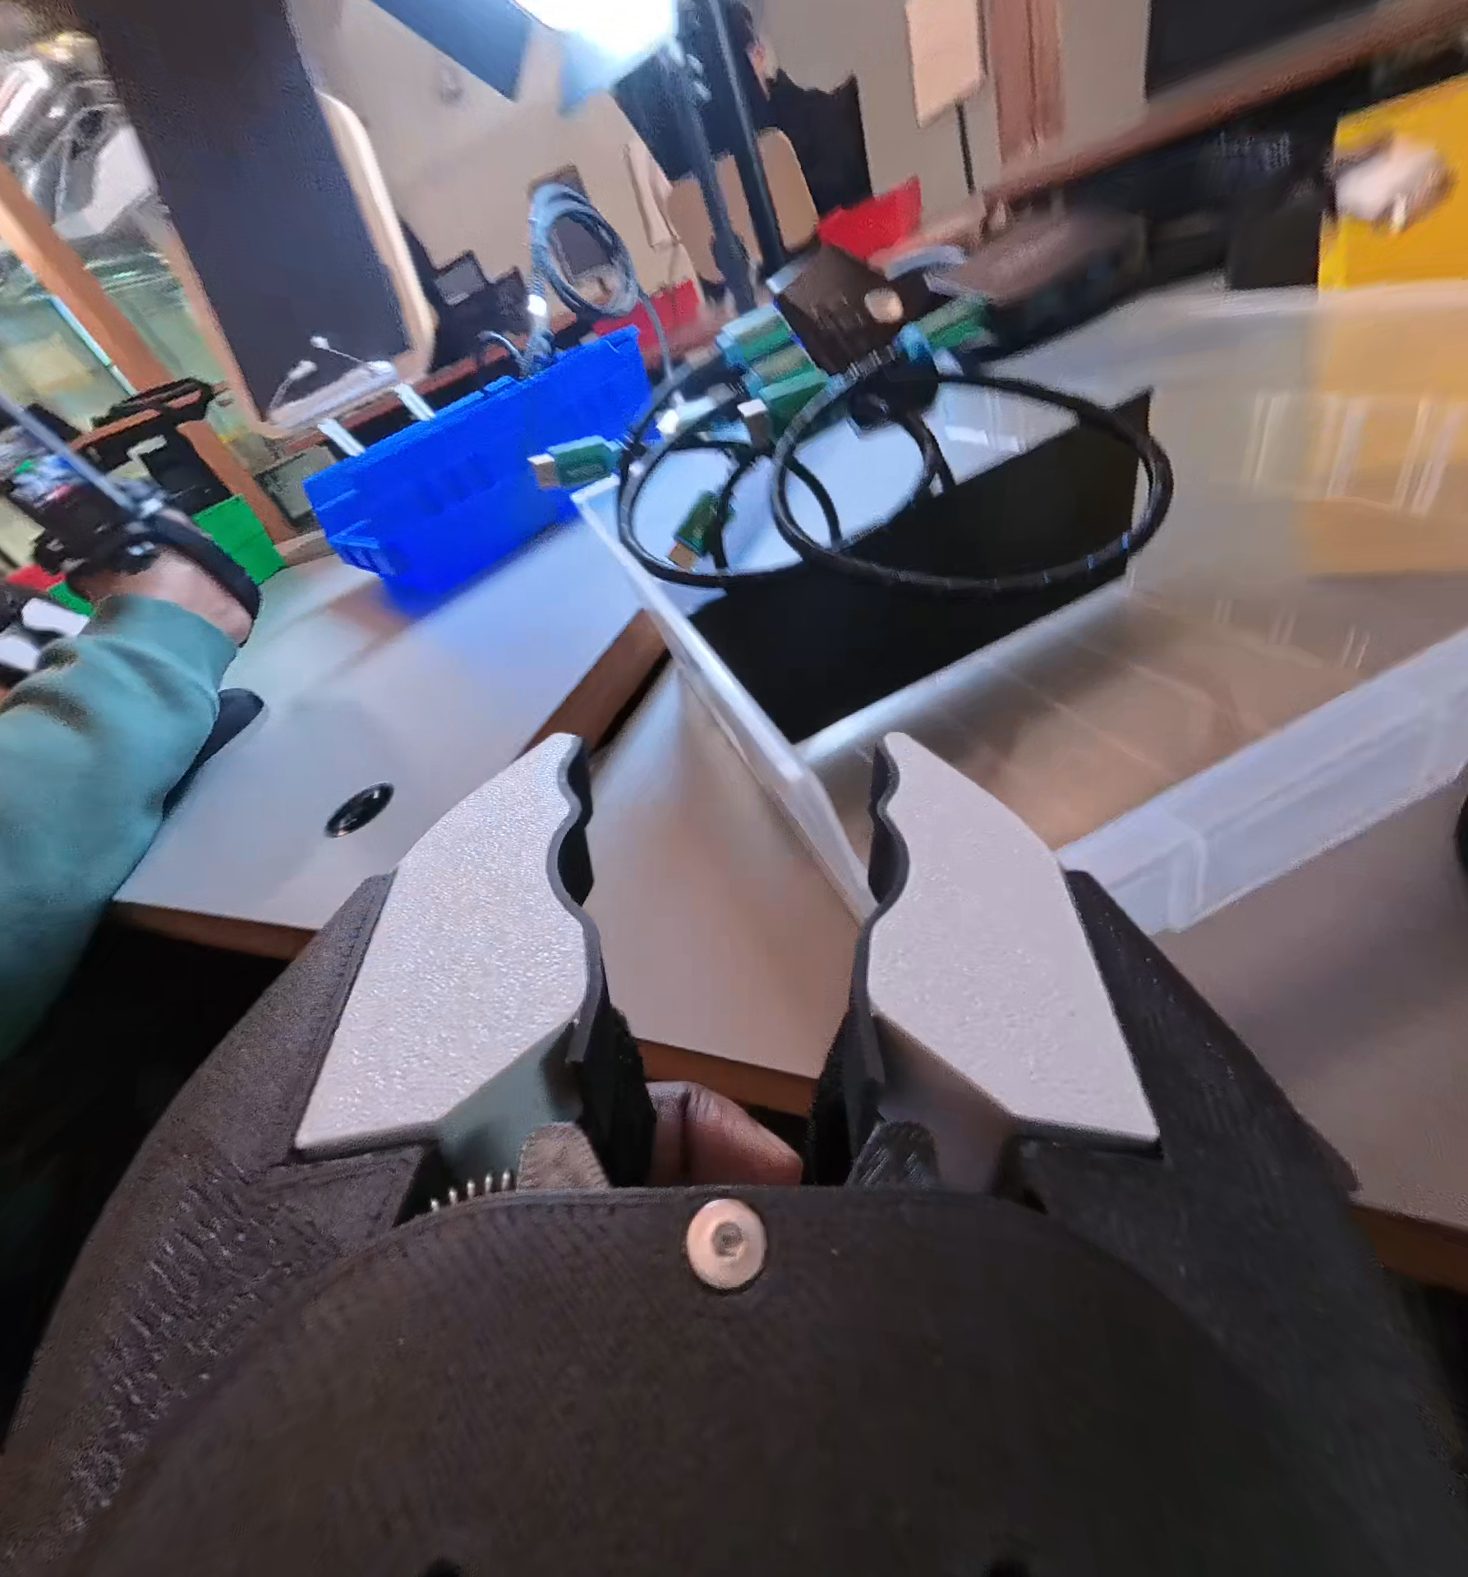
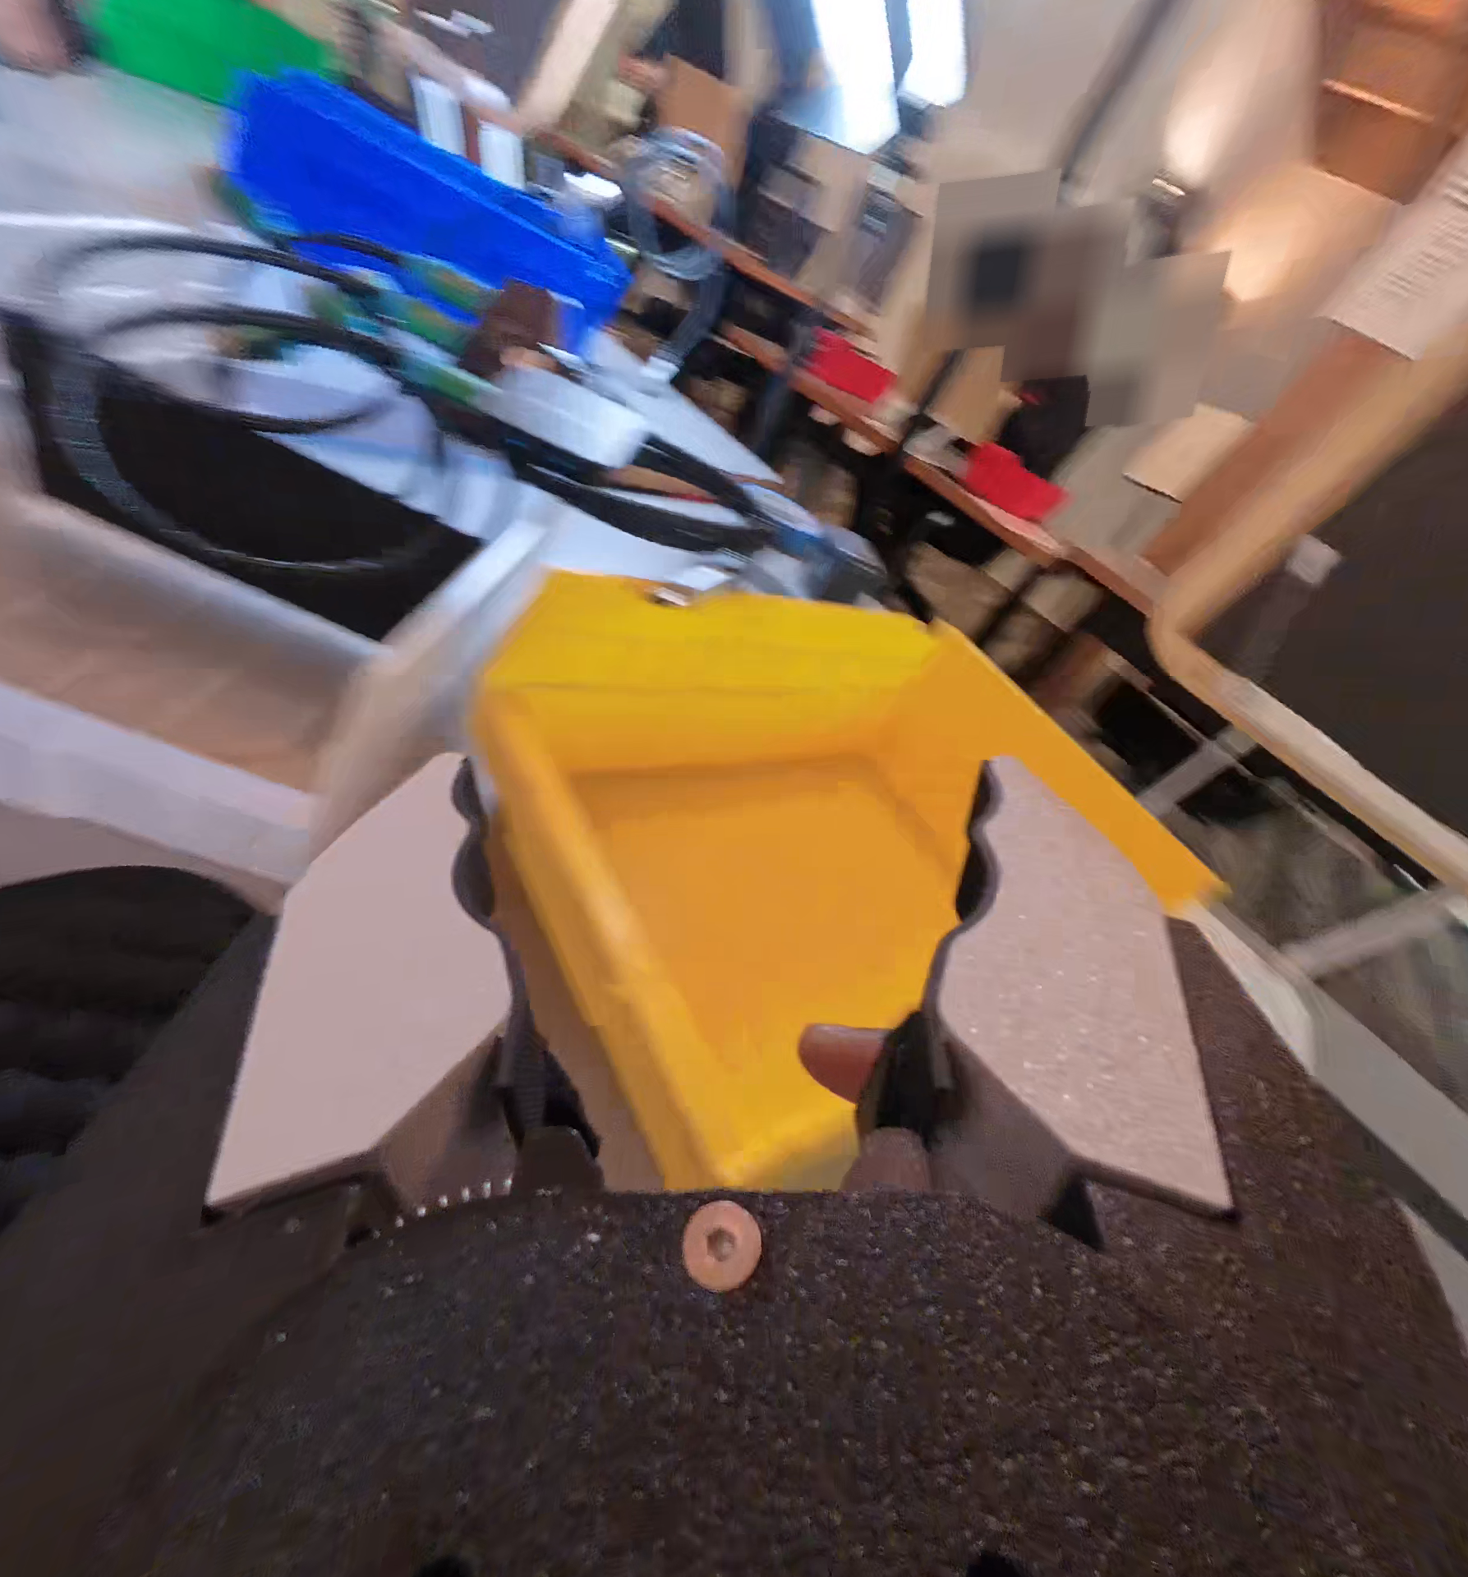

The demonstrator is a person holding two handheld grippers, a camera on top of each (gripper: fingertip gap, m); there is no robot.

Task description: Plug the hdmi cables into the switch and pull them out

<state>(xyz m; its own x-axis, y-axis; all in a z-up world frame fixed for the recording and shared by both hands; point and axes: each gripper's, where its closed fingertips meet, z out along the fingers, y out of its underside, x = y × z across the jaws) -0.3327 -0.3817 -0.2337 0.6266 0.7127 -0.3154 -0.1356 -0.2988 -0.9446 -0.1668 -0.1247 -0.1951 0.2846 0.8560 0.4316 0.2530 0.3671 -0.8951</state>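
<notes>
Switch on the table among coiled cables, green plugs pointing left; both tongs, left and right, spread; yellow bin empty.

Cables lie coiled before the switch, bin to their left.

Ahead of me the dark switch sits on the table, green-ended HDMI plugs clustered against its side. Black cables loop before it, two loose green plugs lying unplugged nearby.
</notes>
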